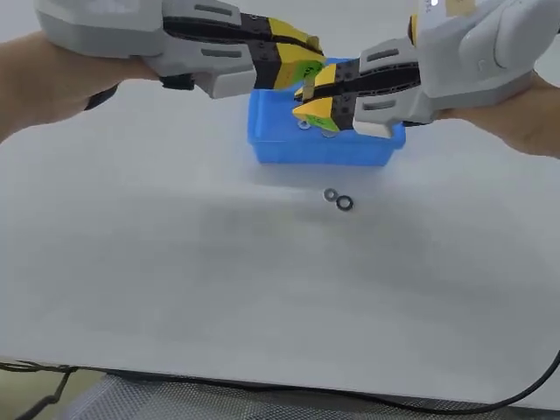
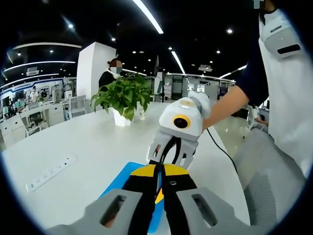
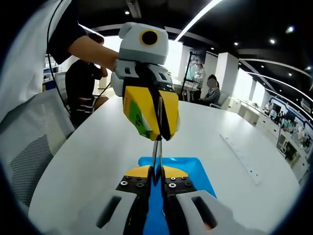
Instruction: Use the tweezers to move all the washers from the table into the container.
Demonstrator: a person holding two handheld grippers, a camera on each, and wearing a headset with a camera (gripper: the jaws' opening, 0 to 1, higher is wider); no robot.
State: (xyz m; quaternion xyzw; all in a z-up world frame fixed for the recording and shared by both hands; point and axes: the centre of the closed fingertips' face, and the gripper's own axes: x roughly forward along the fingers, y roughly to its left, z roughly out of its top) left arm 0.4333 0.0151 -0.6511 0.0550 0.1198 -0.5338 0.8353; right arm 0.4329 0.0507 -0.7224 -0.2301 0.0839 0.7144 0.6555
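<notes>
A blue container (image 1: pixel 289 149) stands at the back of the white table, with a couple of washers (image 1: pixel 304 125) inside it. Two more washers (image 1: pixel 330 195) (image 1: pixel 345 204) lie on the table just in front of it. Above the container, my left gripper (image 1: pixel 308 72) and right gripper (image 1: pixel 306 103) meet tip to tip. Thin metal tweezers (image 3: pixel 156 152) run between them, and both grippers are shut on them. In the right gripper view, my right gripper (image 3: pixel 155 177) faces the left gripper (image 3: pixel 159 137) over the container (image 3: pixel 190 169). The left gripper view has my left gripper (image 2: pixel 159 185) facing the right gripper (image 2: pixel 167 164).
A black cable (image 1: pixel 490 404) runs along the table's front edge. A power strip (image 2: pixel 49 172) and a potted plant (image 2: pixel 124 98) sit farther off on the table. A mesh chair (image 3: pixel 34 161) stands beside it, with people in the background.
</notes>
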